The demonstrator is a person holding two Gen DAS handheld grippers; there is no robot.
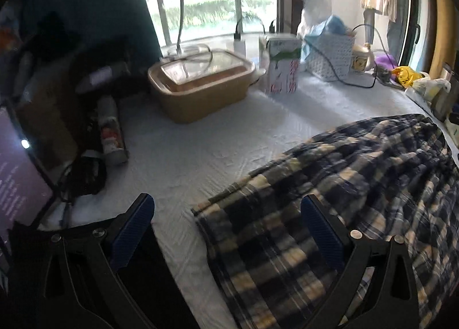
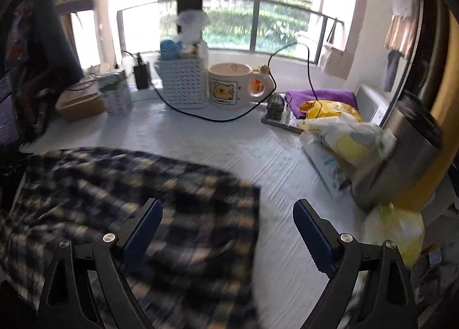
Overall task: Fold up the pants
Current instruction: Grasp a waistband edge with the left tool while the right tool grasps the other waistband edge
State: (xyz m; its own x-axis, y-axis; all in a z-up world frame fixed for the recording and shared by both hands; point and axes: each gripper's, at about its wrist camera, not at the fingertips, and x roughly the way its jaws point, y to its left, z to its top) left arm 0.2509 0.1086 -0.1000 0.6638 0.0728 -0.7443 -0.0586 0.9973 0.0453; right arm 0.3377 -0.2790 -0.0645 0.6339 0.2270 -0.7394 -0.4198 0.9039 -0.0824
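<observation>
Navy and cream plaid pants (image 1: 344, 200) lie folded on the white cloth-covered table (image 1: 200, 151). In the left wrist view they fill the lower right. My left gripper (image 1: 226, 231) is open above their left edge, holding nothing. In the right wrist view the pants (image 2: 129, 200) fill the lower left, blurred. My right gripper (image 2: 226, 231) is open above their right edge, its left finger over the fabric and its right finger over bare table (image 2: 281, 157). It holds nothing.
At the back stand a tan lidded box (image 1: 200, 91), a carton (image 1: 282, 68), a white basket (image 2: 183, 85) and a bear mug (image 2: 229, 85) with cables. Bags (image 2: 344, 139) and a steel container (image 2: 401, 151) crowd the right; a spray can (image 1: 110, 131) and screen (image 1: 17, 168) the left.
</observation>
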